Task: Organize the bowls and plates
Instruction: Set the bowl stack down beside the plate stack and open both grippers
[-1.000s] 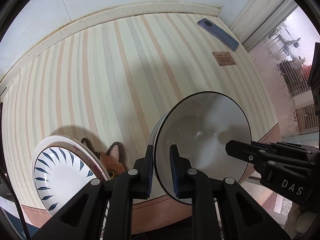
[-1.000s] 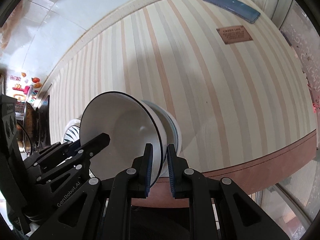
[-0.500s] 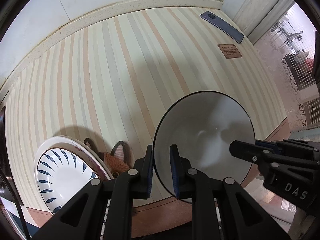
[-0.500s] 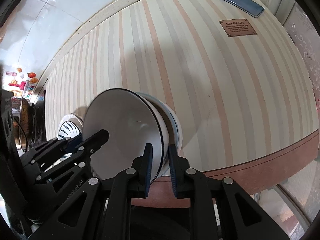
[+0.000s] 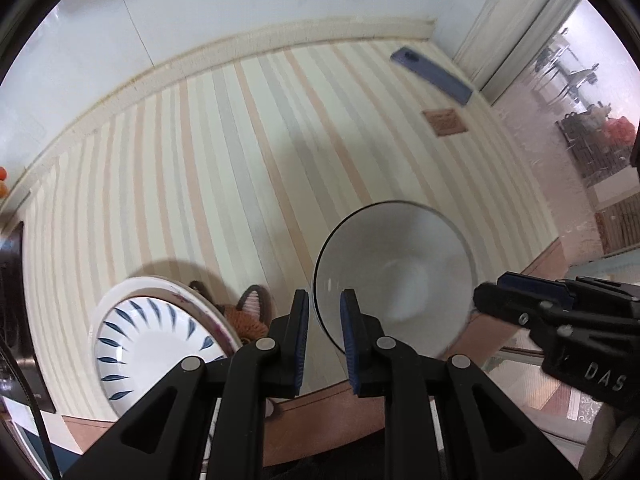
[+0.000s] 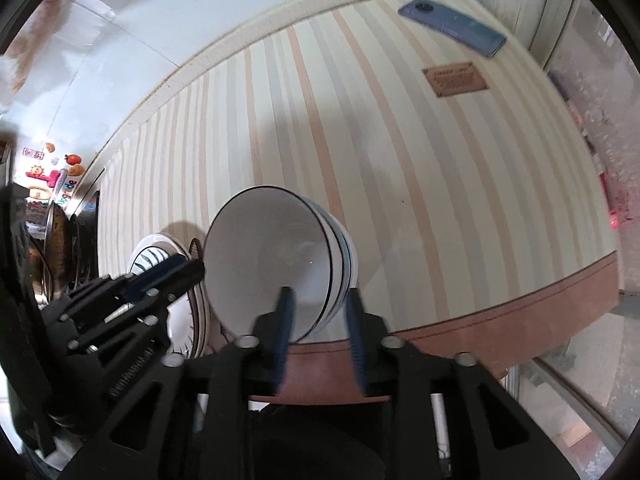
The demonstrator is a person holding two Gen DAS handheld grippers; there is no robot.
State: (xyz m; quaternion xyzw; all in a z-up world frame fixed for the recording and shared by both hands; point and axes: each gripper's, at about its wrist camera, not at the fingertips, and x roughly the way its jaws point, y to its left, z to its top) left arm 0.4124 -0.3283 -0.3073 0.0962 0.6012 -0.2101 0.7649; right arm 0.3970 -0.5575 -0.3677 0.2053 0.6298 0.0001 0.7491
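Note:
A white bowl with a dark rim is tilted, its opening facing me, near the table's front edge. My left gripper is shut on its left rim. In the right wrist view the same bowl nests in a stack of blue-lined bowls, with the left gripper at its left rim. My right gripper stands open, one finger on either side of the stack's near rim; in the left wrist view its tips are at the bowl's right edge. A blue-leaf plate tops a plate stack to the left.
A fox-shaped coaster lies between the plates and the bowls. A blue phone and a brown label sit at the far right of the striped tablecloth. Dark cookware stands at the left. The wall runs along the back.
The right gripper has opened and let go of the bowl rim. The left gripper keeps its hold. Both cameras have drawn back a little from the table.

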